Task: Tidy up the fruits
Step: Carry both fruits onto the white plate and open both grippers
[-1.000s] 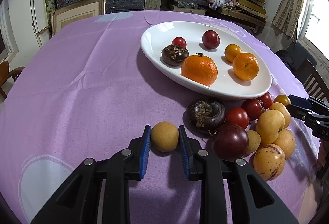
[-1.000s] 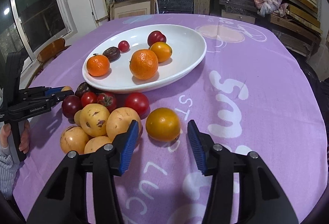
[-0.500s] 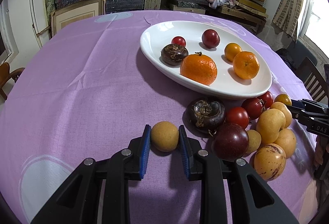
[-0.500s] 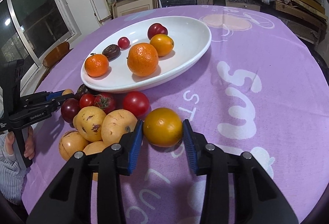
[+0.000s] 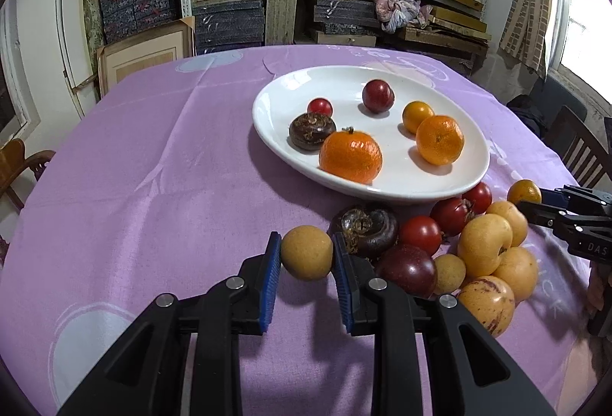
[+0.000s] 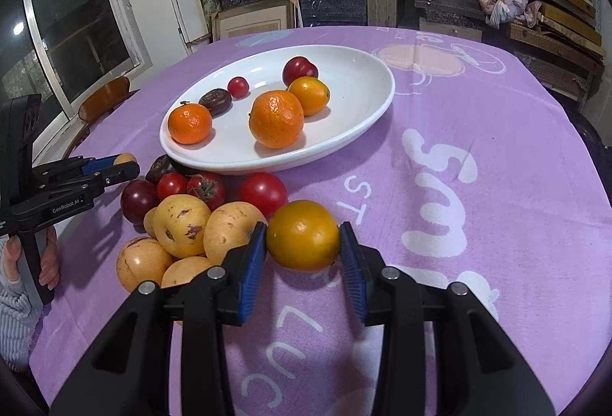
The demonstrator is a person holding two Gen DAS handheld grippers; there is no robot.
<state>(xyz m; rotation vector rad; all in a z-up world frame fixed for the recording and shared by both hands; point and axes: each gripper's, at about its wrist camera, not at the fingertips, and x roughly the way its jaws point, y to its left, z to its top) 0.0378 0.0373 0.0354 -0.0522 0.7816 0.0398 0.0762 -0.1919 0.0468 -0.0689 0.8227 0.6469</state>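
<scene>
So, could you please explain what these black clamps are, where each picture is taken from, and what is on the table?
No robot here: a person holds a hand-held clamp in each hand, each with two blue-padded fingers and a wide-angle camera looking along them. One picture is from the left clamp, the other from the right.

The left gripper is shut on a small tan fruit. The right gripper has just been closing and now grips a yellow-orange fruit. Each clamp shows at the edge of the other's picture.

On the purple tablecloth stands a white plate holding six fruits, with a pile of loose fruit beside it.
</scene>
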